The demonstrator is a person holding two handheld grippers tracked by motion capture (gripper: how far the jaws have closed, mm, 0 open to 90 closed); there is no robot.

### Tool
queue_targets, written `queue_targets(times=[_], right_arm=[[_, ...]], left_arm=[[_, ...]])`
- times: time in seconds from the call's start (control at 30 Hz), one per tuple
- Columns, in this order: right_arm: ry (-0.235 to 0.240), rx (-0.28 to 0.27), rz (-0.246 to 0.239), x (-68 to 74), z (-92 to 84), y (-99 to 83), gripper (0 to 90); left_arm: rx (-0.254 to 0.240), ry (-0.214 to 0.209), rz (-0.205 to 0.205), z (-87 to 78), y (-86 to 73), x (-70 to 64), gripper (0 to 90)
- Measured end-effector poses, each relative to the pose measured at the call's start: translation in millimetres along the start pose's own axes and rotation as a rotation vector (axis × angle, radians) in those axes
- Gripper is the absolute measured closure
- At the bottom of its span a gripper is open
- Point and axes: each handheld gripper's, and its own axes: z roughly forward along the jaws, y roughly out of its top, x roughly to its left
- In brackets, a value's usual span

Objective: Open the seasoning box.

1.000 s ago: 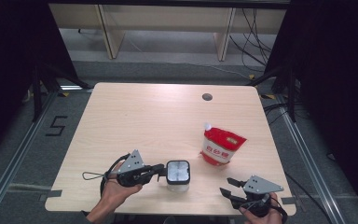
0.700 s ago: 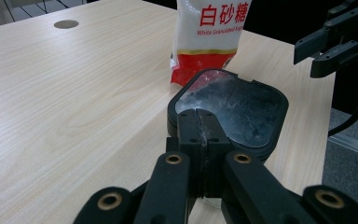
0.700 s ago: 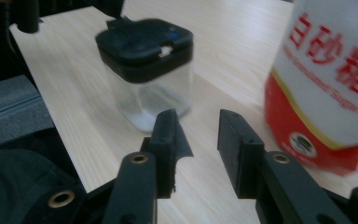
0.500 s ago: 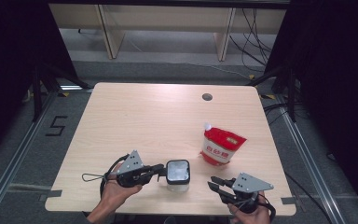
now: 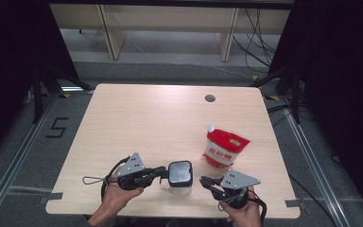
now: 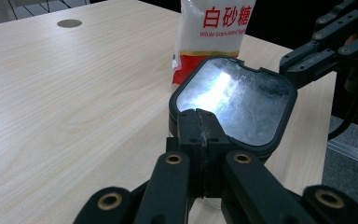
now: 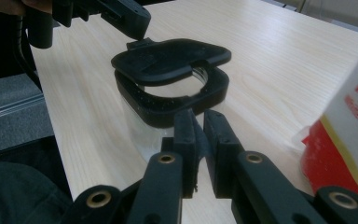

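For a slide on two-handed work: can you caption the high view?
Left tongs shut on the black lid of a clear jar; right tongs, shut and empty, beside it; sugar bag behind.

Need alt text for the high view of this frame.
Two hand-held grippers flank a clear jar with a black lid near the table's front edge: the left gripper is shut on the lid's edge, the right gripper shut beside it. A red-and-white sugar bag stands behind.
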Motion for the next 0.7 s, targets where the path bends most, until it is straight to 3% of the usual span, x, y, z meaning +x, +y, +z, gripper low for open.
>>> queue_targets(times=[0.3,0.33,0.37,0.43,0.5,0.53,0.7], right_arm=[[0.02,0.006,-0.035,0.6,18.4,10.0,87.9],[0.016,0.014,-0.022,1.8,18.6,10.6,87.9],[0.024,0.008,-0.043,2.0,20.8,12.0,87.9],[0.026,0.003,-0.048,3.2,22.4,13.8,88.4],[0.026,-0.003,-0.028,3.2,22.4,14.4,88.3],[0.032,-0.009,-0.038,2.1,23.3,14.7,88.4],[0.032,-0.01,-0.041,3.6,22.1,17.7,88.4]], left_arm=[[-0.003,0.005,-0.014,-0.1,-0.7,-0.7,89.0],[-0.002,0.005,-0.012,-0.2,-0.8,-0.7,89.0],[-0.003,0.004,-0.016,0.0,-0.9,-0.9,89.0],[-0.001,0.019,-0.006,-0.6,-1.3,-2.7,89.0],[-0.001,0.016,0.028,-0.9,-1.2,-2.0,89.0],[-0.003,0.019,0.024,-1.0,-1.2,-1.3,88.6],[-0.058,0.003,0.007,-11.4,1.2,3.6,83.5]])
